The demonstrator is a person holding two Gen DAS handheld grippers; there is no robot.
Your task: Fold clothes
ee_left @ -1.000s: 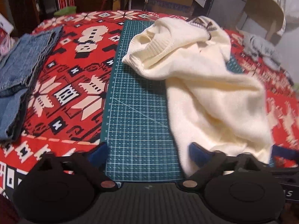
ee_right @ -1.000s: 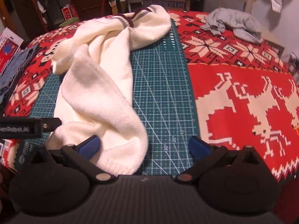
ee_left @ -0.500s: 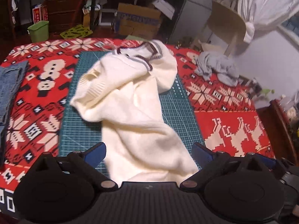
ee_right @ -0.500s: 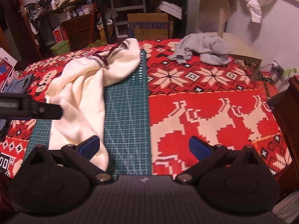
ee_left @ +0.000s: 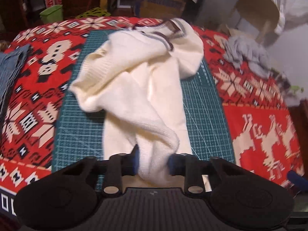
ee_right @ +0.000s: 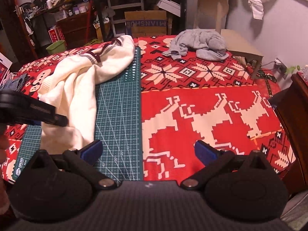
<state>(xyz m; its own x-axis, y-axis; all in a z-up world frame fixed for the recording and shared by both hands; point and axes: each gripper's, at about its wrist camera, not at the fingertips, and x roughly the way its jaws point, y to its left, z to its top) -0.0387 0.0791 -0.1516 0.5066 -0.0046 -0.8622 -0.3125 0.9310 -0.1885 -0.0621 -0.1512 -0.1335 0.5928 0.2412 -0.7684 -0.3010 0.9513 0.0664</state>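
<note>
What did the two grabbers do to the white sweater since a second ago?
The left gripper was open a second ago; now it has closed on the near end of the cream sweater, bunching it between its fingers. The right gripper stayed open and pulled back, holding nothing. The green cutting mat, the grey garment and the jeans stayed where they were.

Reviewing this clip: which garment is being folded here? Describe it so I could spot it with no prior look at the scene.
Find the green cutting mat in the middle of the red patterned cloth. The cream sweater lies crumpled along it, its near end pinched in the left gripper. Unlike the grey garment and the denim, it has a dark-striped collar.
</note>
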